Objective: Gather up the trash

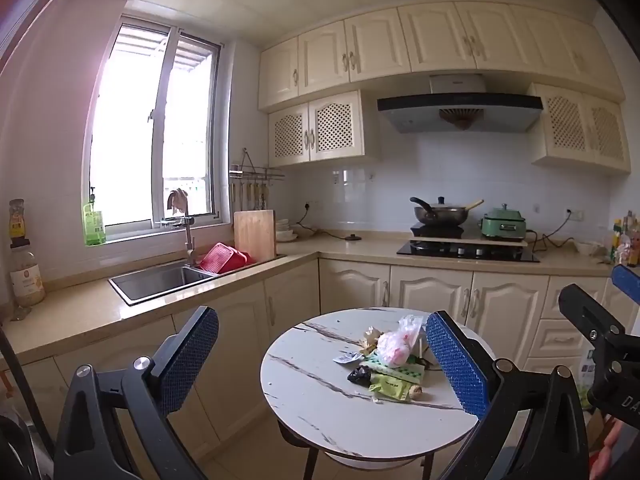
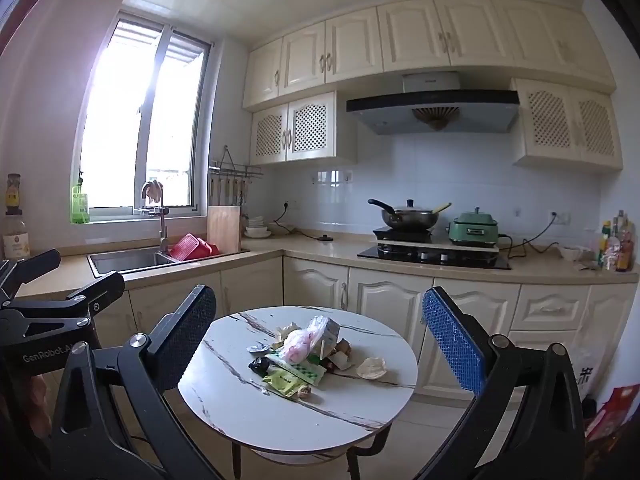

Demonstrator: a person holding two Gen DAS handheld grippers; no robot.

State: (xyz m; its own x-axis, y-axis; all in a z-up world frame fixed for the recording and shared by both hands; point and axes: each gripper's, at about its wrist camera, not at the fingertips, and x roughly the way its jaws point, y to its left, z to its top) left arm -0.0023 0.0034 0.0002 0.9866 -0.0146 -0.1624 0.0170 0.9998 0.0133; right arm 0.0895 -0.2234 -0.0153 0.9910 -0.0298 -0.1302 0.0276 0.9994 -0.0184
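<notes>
- Two grippers, both spread wide and holding nothing: the left gripper (image 1: 322, 364) and the right gripper (image 2: 320, 340) hang short of the table (image 2: 224, 412), well apart from anything on it.
- Seen between each pair of jaws, the trash (image 2: 308, 356) lies in one loose heap near the middle of the round marble-look top, with no bin or sack visible in either view.
- The heap is light stuff: a thin pink-and-white bag (image 2: 298, 344), a green wrapper (image 2: 286, 382), a black scrap (image 2: 259, 365), a pale crumpled piece (image 2: 371, 368) lying just apart on the right.
- Likely slip: jaws closing on the bag alone would lift it and spill or scatter whatever rests against it.
- The smooth top could let flat wrappers slide ahead of a pad rather than be pinched; a sideways push might send them over the rim.
- Small crumbs near the green wrapper look too fine to pinch and may be left behind.
- Both grippers aimed at one heap risk knocking into each other; the right one already shows at the edge of the left view.
- The table stands on thin legs, so a hard downward press could rock it.
</notes>
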